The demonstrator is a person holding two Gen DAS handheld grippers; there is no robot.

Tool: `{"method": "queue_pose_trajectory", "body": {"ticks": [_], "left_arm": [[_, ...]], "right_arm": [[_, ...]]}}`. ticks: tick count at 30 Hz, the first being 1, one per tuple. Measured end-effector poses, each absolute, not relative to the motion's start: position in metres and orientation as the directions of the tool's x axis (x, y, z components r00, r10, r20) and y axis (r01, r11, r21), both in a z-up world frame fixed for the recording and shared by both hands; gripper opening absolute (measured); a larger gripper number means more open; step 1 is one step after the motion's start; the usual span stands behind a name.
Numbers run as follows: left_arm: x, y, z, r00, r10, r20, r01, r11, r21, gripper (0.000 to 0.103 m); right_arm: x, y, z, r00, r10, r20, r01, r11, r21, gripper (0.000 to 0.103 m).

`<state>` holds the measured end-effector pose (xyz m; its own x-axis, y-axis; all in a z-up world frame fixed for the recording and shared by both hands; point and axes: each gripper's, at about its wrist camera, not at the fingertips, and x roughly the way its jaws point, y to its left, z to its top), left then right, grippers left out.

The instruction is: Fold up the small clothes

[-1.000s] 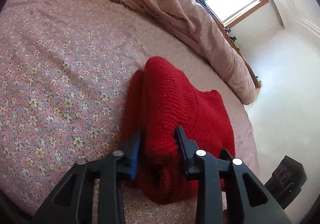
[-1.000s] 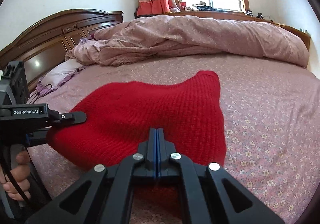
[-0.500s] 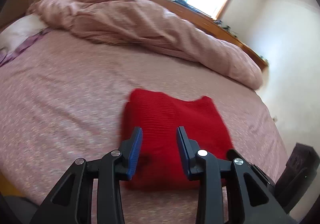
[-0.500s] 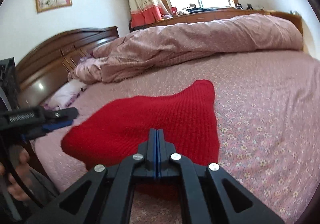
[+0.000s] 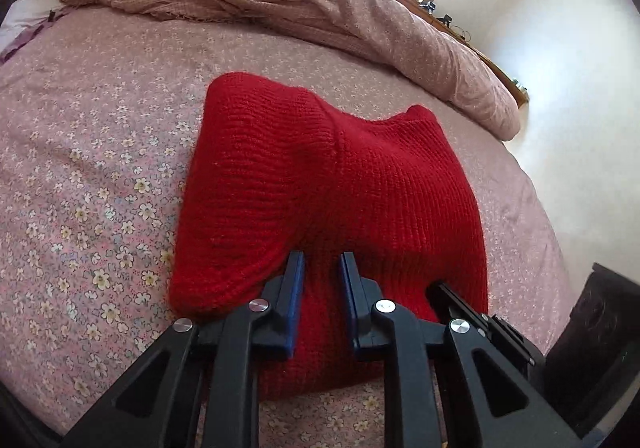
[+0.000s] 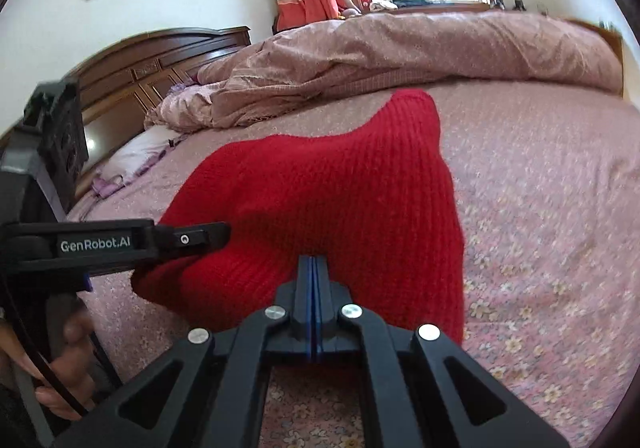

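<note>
Your red sweater (image 5: 328, 184) sits mid-bed, already doubled into a lumpy bundle but not squared off yet. Left claw (image 5: 322, 272) is closing around its 6 o'clock edge; right claw (image 6: 314, 268) is pressed together, apparently holding nothing.

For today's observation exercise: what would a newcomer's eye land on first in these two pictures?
The bright red knitted garment in the middle of the flowered pink bedsheet stands out first. The left gripper sits at its near edge, jaws closing with red knit between them; the right gripper is shut beside it. Behind lies a rumpled pink quilt.
</note>
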<state>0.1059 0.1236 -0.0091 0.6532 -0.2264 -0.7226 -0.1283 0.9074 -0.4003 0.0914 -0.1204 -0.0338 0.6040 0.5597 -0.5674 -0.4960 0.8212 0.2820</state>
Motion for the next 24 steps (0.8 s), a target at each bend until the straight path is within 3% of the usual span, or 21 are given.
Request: {"method": "queue_pose_trajectory", "body": {"ticks": [5,8,11,12,13,14,17,18,19,20,21,22,24], "left_arm": [[0.104,0.113,-0.003,0.681,-0.169,-0.713,-0.117,0.935,-0.333,0.014],[0.098,0.116,0.01,0.676,-0.201,-0.709,-0.096,0.93,-0.355,0.014],[0.091,0.131,0.03,0.68,-0.285,-0.676,-0.064,0.895,-0.441,0.015],[0.088,0.137,0.037,0.688,-0.307,-0.658,-0.058,0.88,-0.471,0.019],[0.084,0.146,0.046,0.702,-0.322,-0.636,-0.056,0.864,-0.5,0.026],[0.082,0.152,0.052,0.712,-0.327,-0.621,-0.058,0.854,-0.517,0.029],[0.082,0.173,0.064,0.74,-0.355,-0.571,-0.066,0.806,-0.588,0.032],[0.083,0.177,0.066,0.749,-0.365,-0.553,-0.063,0.792,-0.608,0.032],[0.087,0.179,0.068,0.757,-0.363,-0.543,-0.058,0.79,-0.61,0.032],[0.091,0.175,0.07,0.764,-0.336,-0.55,-0.067,0.808,-0.586,0.032],[0.095,0.166,0.072,0.768,-0.301,-0.566,-0.082,0.83,-0.552,0.027],[0.098,0.158,0.071,0.768,-0.28,-0.576,-0.088,0.845,-0.528,0.011],[0.108,0.146,0.065,0.757,-0.255,-0.602,-0.099,0.866,-0.49,0.0]], "right_arm": [[0.095,-0.122,-0.031,0.589,0.569,-0.573,-0.494,0.815,0.302,0.0],[0.089,-0.128,-0.016,0.609,0.597,-0.523,-0.512,0.799,0.315,0.0],[0.089,-0.144,0.003,0.55,0.688,-0.473,-0.554,0.725,0.41,0.03],[0.09,-0.151,0.008,0.538,0.712,-0.451,-0.551,0.702,0.451,0.051],[0.093,-0.16,0.012,0.534,0.728,-0.43,-0.538,0.685,0.491,0.066],[0.097,-0.171,0.017,0.535,0.743,-0.402,-0.517,0.664,0.54,0.067],[0.115,-0.197,0.022,0.493,0.815,-0.303,-0.459,0.54,0.706,0.066],[0.121,-0.199,0.022,0.486,0.827,-0.281,-0.439,0.509,0.74,0.06],[0.126,-0.196,0.025,0.501,0.818,-0.283,-0.43,0.519,0.739,0.029],[0.128,-0.19,0.029,0.531,0.787,-0.313,-0.424,0.567,0.706,0.007],[0.128,-0.178,0.035,0.587,0.712,-0.384,-0.407,0.67,0.62,0.001],[0.129,-0.162,0.038,0.593,0.694,-0.408,-0.436,0.703,0.562,0.001],[0.133,-0.139,0.036,0.556,0.721,-0.414,-0.486,0.686,0.542,0.001]]}}
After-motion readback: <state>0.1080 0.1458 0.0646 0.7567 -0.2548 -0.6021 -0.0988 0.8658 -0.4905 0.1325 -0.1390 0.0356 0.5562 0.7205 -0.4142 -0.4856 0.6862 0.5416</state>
